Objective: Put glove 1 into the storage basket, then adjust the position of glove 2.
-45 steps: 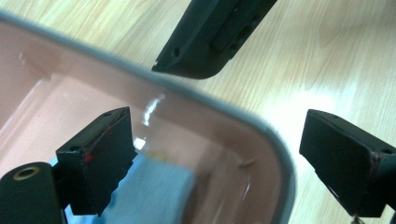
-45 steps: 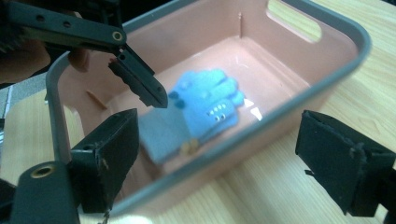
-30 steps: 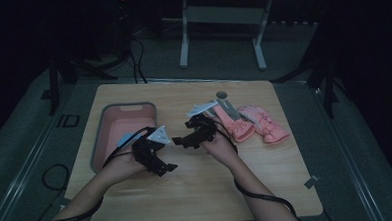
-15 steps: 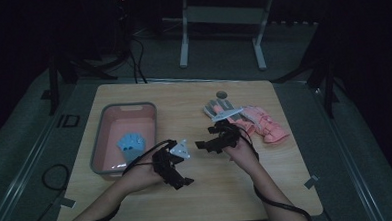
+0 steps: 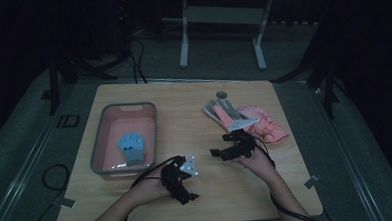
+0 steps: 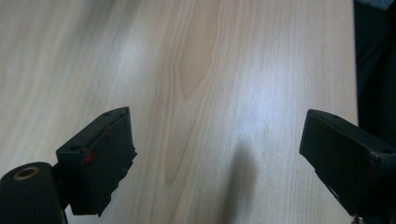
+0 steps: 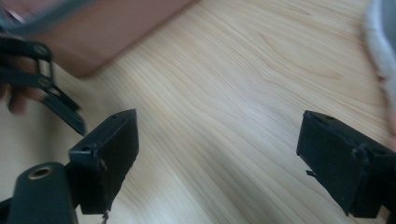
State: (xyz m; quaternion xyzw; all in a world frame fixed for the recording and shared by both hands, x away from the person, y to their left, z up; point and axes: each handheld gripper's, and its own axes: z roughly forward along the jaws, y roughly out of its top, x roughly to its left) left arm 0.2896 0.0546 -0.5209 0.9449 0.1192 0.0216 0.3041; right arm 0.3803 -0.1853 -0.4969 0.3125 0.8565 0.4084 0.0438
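Bare table [image 5: 194,125] centre passable; tray [image 5: 98,145] blocks left, gloves [image 5: 244,119] block right.

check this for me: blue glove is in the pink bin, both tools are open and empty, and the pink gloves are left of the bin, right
Not quite. The pink gloves lie right of the pink bin, as the high view shows. The blue glove is in the bin, and the left tool and right tool are open and empty.

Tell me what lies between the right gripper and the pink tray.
Bare wooden table, in the high view, lies between the right gripper and the pink tray.
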